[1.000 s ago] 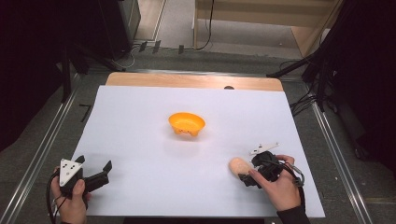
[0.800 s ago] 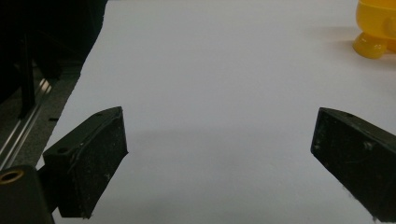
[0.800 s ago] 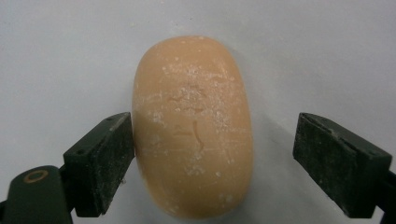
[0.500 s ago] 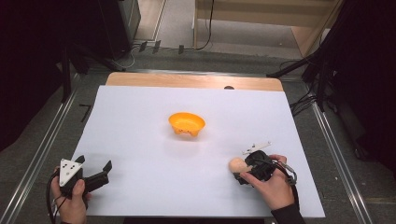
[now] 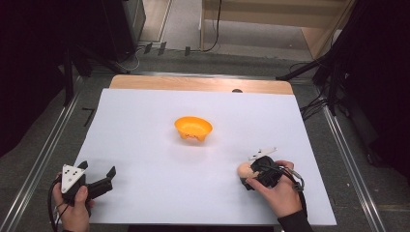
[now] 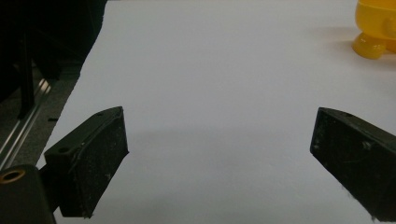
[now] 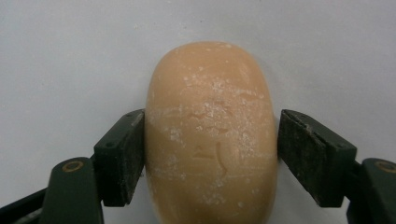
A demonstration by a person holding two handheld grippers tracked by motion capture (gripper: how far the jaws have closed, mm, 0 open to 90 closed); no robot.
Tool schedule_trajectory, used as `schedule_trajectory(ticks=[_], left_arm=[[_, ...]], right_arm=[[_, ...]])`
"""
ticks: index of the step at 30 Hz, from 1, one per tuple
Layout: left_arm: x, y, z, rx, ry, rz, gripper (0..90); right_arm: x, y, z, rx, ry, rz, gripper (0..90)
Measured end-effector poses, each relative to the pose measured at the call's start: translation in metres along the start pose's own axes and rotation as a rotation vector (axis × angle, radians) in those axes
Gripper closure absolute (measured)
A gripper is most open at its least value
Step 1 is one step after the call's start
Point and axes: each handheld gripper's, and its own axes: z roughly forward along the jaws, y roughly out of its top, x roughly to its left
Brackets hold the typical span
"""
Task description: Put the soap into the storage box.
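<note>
The right tool (image 7: 208, 154), its jaws just closing, clamps a smooth, rounded, powder-flecked tan soap bar (image 7: 210, 135).

A lab or recording studio, not a home; the worktop (image 5: 145, 121) wears a plain white sheet over wood, framed by metal rails (image 5: 41, 159); black curtains (image 5: 29, 58) hang at both sides; cables (image 5: 212, 29) trail across grey carpet behind.

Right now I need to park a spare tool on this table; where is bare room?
Bare white sheet lies between the left gripper and the orange bowl, and beyond the bowl to the wooden edge. Crowded only near-right, where the right gripper straddles the soap bar.
</note>
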Motion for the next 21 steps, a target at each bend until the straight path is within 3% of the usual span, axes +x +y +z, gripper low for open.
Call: schedule_trajectory(ticks=[6, 21], left_arm=[[0.0002, 0.0000, 0.0000, 0.000, -0.002, 0.000, 4.8], [0.0000, -0.0001, -0.0001, -0.001, -0.002, -0.002, 4.8]], right_arm=[[-0.0009, -0.0006, -0.0004, -0.007, -0.006, -0.008, 32.7], [-0.0013, -0.0019, -0.0001, -0.009, 0.000, -0.032, 33.0]])
